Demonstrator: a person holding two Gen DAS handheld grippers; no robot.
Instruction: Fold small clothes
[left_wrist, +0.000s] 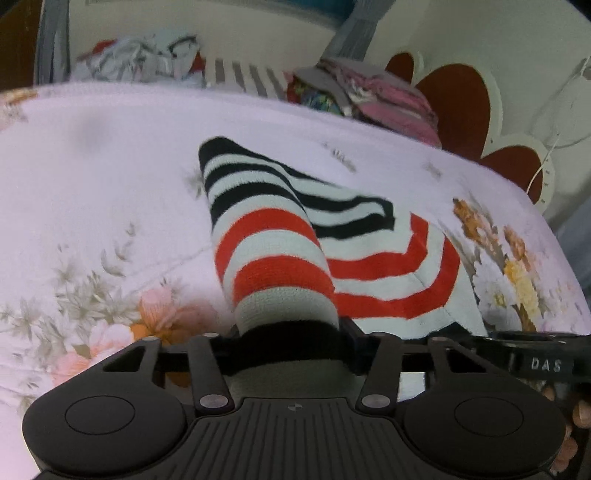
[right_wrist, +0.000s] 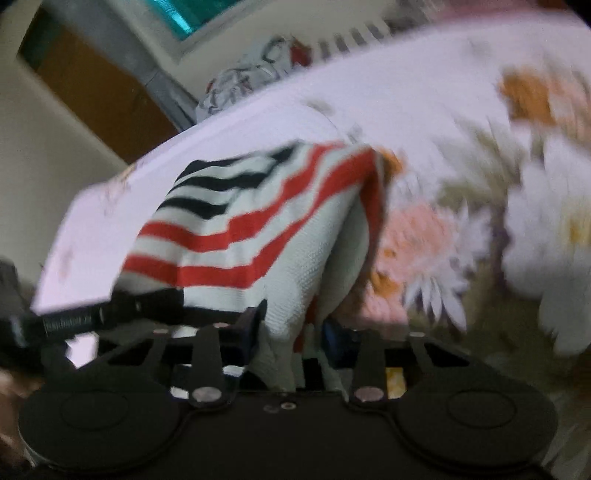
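Lengthwise, striped garment (left_wrist: 273, 236) points away.

Matte black ribbed left claw (left_wrist: 291, 341) body, silver pivot screws, "DAS" lettering.

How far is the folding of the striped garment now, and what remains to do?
Done: a folded stack already sits at the bed's far edge. In hand: the left gripper and the right gripper each pinch the striped garment, which is bunched and partly lifted off the floral bedsheet. Left: this fold, then the loose heap behind.
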